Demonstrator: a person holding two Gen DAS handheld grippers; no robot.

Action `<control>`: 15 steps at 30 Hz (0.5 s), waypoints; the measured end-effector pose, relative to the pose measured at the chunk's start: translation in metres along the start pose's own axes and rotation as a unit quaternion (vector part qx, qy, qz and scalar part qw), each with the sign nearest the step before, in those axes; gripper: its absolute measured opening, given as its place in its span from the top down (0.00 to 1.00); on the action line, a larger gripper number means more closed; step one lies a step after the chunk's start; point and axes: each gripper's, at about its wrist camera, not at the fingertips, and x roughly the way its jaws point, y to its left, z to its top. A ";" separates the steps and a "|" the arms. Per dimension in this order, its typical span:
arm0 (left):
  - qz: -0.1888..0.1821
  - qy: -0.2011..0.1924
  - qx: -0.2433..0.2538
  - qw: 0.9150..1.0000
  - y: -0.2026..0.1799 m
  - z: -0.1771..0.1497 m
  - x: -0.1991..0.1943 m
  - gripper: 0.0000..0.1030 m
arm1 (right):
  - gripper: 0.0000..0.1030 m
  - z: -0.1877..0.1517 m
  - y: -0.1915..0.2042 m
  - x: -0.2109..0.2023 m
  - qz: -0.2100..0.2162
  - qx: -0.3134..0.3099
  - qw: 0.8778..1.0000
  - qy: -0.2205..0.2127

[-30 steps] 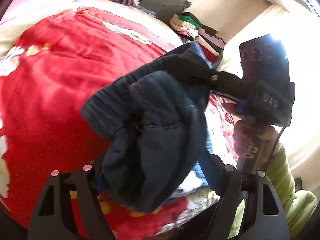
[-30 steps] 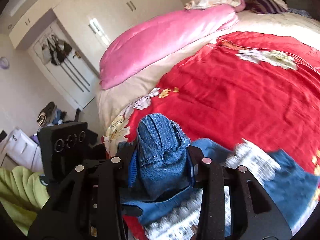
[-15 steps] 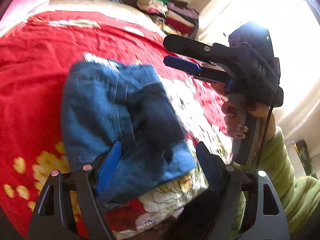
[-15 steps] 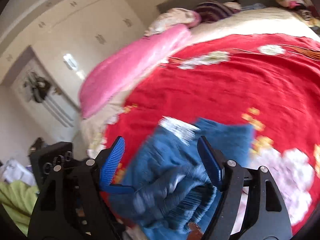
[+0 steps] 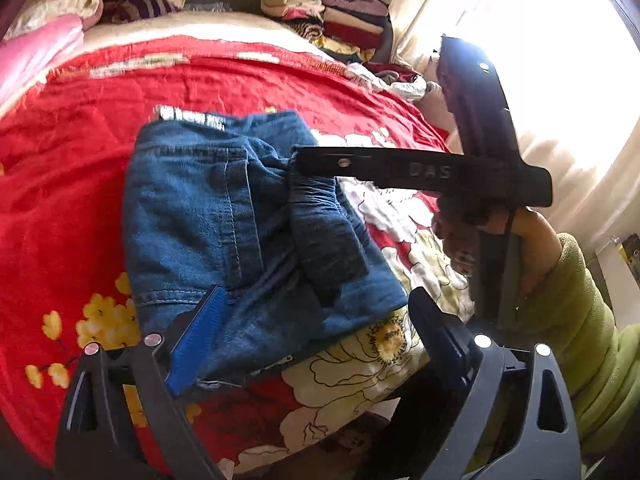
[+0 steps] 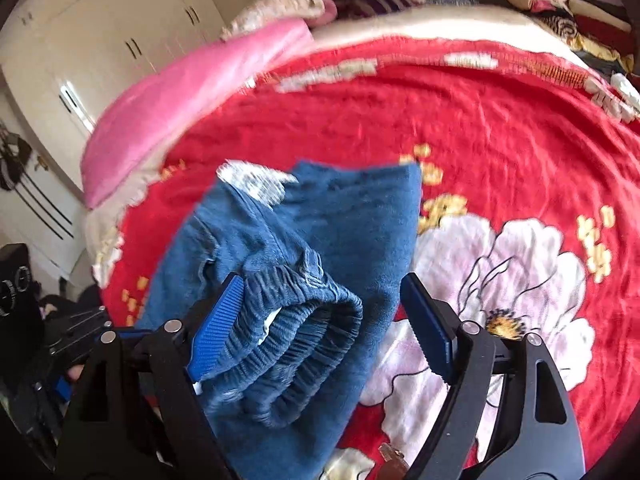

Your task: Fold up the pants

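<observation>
The blue denim pants (image 5: pixel 208 216) lie folded on the red flowered blanket (image 5: pixel 60 200). My left gripper (image 5: pixel 316 294) straddles their near edge, its jaws opening; the left pad (image 5: pixel 196 336) lies against the cloth and the right finger stands clear. My right gripper (image 5: pixel 304 164) reaches in from the right over a dark folded leg, held by a hand with a green sleeve (image 5: pixel 580 300). In the right wrist view the right gripper (image 6: pixel 322 284) is opening around the pants' (image 6: pixel 352 216) gathered elastic hem (image 6: pixel 292 328). The hem rests against the left pad and the right pad is apart.
A pink quilt (image 6: pixel 188 92) and pillows (image 5: pixel 60 4) lie at the bed's head. Stacked folded clothes (image 5: pixel 336 12) sit at the far corner by a bright curtained window (image 5: pixel 560 80). White wardrobe doors (image 6: pixel 100 48) stand beyond the bed. The bed's near edge runs just below both grippers.
A second ago both grippers held the bunched pants up off the bed. Both have since let go, their jaws have widened, and the pants lie folded on the blanket.
</observation>
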 end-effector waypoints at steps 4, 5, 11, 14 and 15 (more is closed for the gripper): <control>0.030 -0.019 0.013 0.999 -0.004 0.002 -0.021 0.05 | 0.17 -0.007 -0.003 -0.035 0.005 0.004 0.999 -0.045; 0.035 -0.023 0.012 0.999 -0.004 0.003 -0.025 0.04 | 0.16 -0.010 -0.002 -0.046 0.003 0.004 0.998 -0.058; 0.071 -0.037 0.004 0.997 0.004 0.013 -0.039 0.04 | 0.10 -0.019 0.013 -0.084 -0.023 -0.012 0.994 -0.106; 0.080 -0.040 0.000 0.996 0.007 0.017 -0.041 0.04 | 0.10 -0.027 0.023 -0.099 -0.037 -0.033 0.991 -0.123; 0.082 -0.040 -0.001 0.996 0.008 0.018 -0.041 0.04 | 0.10 -0.030 0.027 -0.103 -0.041 -0.043 0.990 -0.128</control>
